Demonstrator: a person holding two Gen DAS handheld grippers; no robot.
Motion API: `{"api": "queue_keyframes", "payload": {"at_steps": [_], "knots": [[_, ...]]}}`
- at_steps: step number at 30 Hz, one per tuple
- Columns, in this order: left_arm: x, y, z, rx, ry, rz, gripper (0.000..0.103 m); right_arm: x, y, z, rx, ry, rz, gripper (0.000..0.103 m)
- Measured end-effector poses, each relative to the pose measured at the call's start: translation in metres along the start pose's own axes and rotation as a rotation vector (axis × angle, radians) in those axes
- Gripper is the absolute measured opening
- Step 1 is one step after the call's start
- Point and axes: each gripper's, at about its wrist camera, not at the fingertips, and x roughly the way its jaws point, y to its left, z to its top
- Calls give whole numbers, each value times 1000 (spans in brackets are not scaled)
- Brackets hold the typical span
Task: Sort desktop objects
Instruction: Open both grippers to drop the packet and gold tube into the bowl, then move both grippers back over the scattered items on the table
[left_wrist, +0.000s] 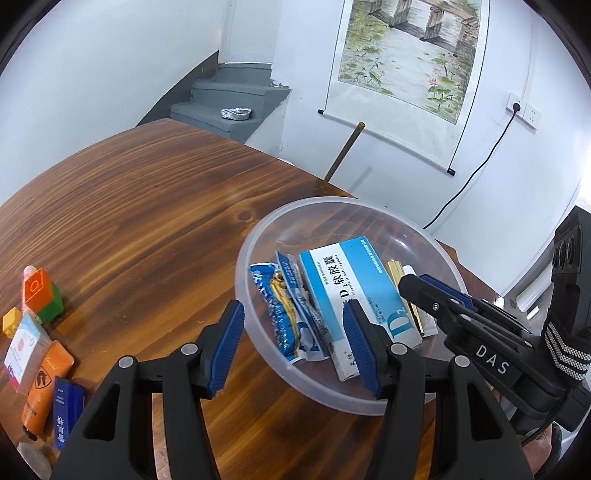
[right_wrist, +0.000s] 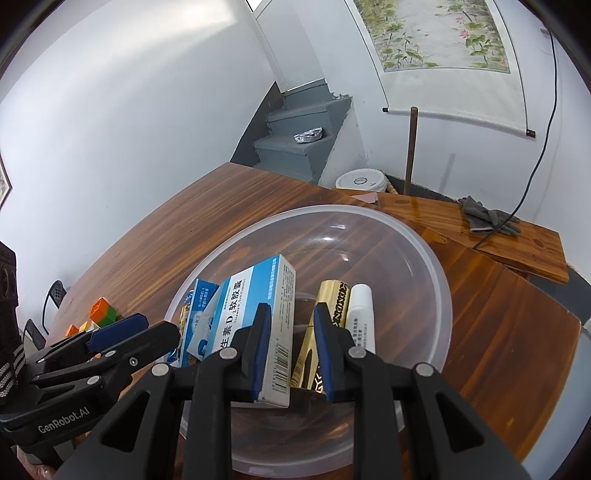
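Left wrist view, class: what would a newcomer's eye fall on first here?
The clear plastic bowl near the table's right edge, holding a blue-and-white medicine box and blue sachets. Then the bright orange and green blocks far left, and the open left gripper straddling the bowl's rim.

Both black grippers, left gripper (left_wrist: 293, 345) and right gripper (right_wrist: 291, 350), carry ribbed blue pads, silver pivot pins and white lettering.

A long scroll painting of lotus and water (left_wrist: 410, 55) hangs on the white wall at one o'clock. Grey concrete stairs (left_wrist: 229, 99) rise at twelve o'clock, a crumpled foil tray (left_wrist: 236, 113) on one step. A black cable (left_wrist: 476, 166) drops from the white wall socket (left_wrist: 522, 110). A grey glove (right_wrist: 487, 219) lies on a wooden bench (right_wrist: 517, 243) at two o'clock, near a white lidded bucket (right_wrist: 360, 181).
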Motion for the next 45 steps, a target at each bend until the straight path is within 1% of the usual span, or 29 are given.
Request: {"api": "queue_keyframes", "payload": {"at_steps": [8,17,20,25,39,45], "knots": [[-8,9,-5,-16,-4,8,59,-5,7,-2,1,-2,-5,27],[-13,19,-8,-20,-2,14,59,-9,25,-6,-28,0,19,28],[-15,23,-9,-22,0,17,59,-10,33,-9,-41,6,32,30],[-21,30,-11,-24,2,37,59,-10,51,-15,-77,13,53,40],[-43,70,-20,-59,-11,96,60,-6,93,-30,-159,47,100,42],[-56,93,-25,-74,-20,138,60,-3,113,-40,-186,76,122,48]]}}
